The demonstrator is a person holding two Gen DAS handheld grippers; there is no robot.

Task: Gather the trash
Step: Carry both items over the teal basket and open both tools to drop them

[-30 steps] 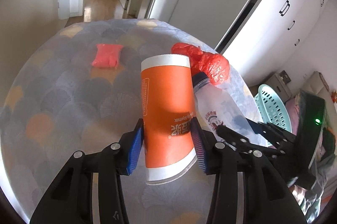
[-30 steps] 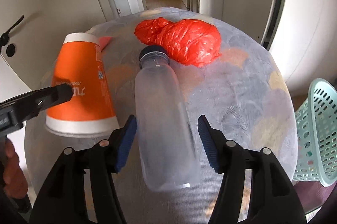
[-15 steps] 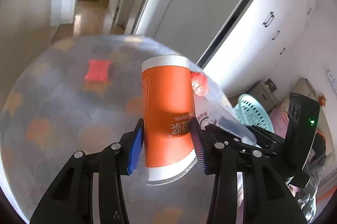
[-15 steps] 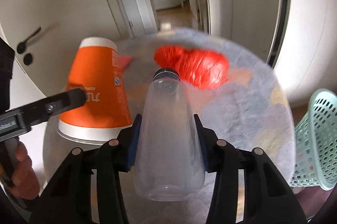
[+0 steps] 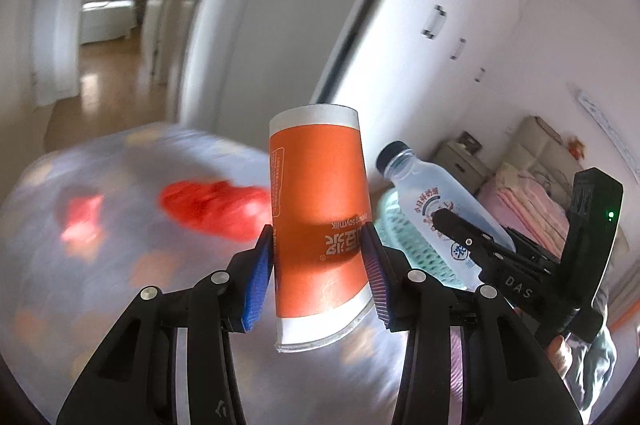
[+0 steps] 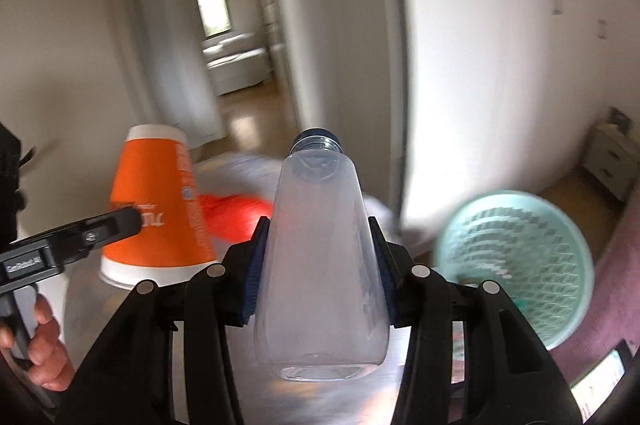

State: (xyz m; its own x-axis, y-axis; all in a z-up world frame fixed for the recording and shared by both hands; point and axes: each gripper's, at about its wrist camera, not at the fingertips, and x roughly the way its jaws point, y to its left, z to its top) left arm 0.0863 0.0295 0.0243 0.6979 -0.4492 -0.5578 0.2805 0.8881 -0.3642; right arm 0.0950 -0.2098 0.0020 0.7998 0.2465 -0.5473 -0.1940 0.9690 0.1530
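Note:
My left gripper is shut on an orange paper cup, held upside down above the round table. My right gripper is shut on a clear plastic bottle with a dark cap, lifted off the table. The bottle also shows in the left wrist view, and the cup in the right wrist view. A mint mesh basket stands to the right, beyond the table edge. A red plastic bag and a small red packet lie on the table.
White wardrobe doors stand behind the table. A hallway opens beyond it. A bed with pink bedding and a nightstand lie at the right. The scene is motion-blurred.
Both grippers have risen from the table with the cup and bottle and swung right toward the basket. The right gripper closed on the bottle during the last second.

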